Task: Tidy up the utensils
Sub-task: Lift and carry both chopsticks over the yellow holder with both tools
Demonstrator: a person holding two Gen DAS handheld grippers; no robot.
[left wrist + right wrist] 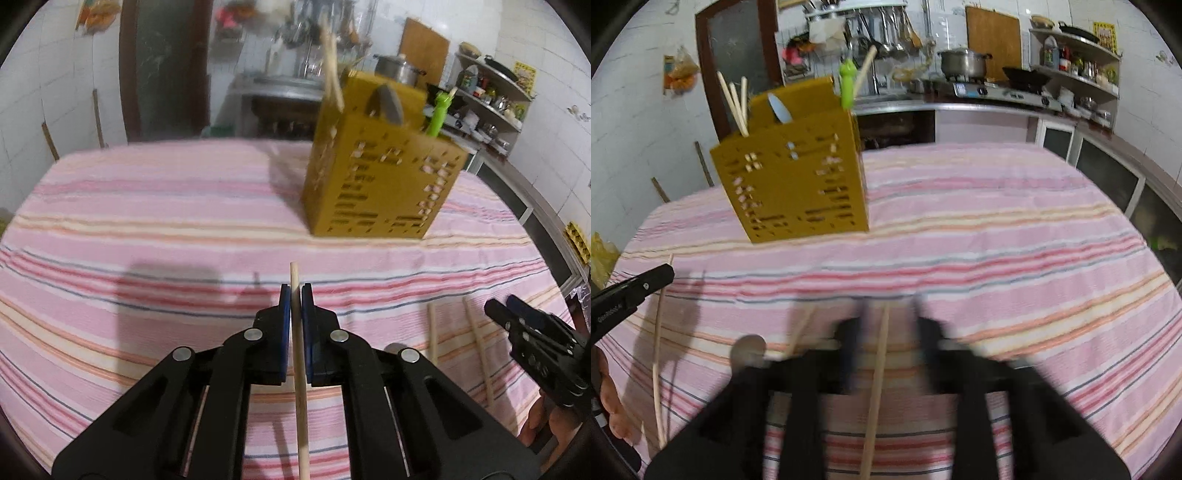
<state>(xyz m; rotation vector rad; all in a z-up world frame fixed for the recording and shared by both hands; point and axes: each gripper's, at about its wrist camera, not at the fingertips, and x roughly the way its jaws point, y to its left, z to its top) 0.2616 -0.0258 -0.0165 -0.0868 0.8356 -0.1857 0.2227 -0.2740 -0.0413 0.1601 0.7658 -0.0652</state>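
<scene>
Striped tablecloth [147, 206], chopstick [300, 369] in left gripper [295, 295]

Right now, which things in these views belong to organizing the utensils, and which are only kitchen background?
Job:
- chopstick clamped in the left gripper
- chopstick on the cloth between the open fingers of the right gripper
- loose chopstick and spoon beside it
- yellow utensil holder

Background:
- steel pot
- wok
- cutting board
- striped tablecloth
</scene>
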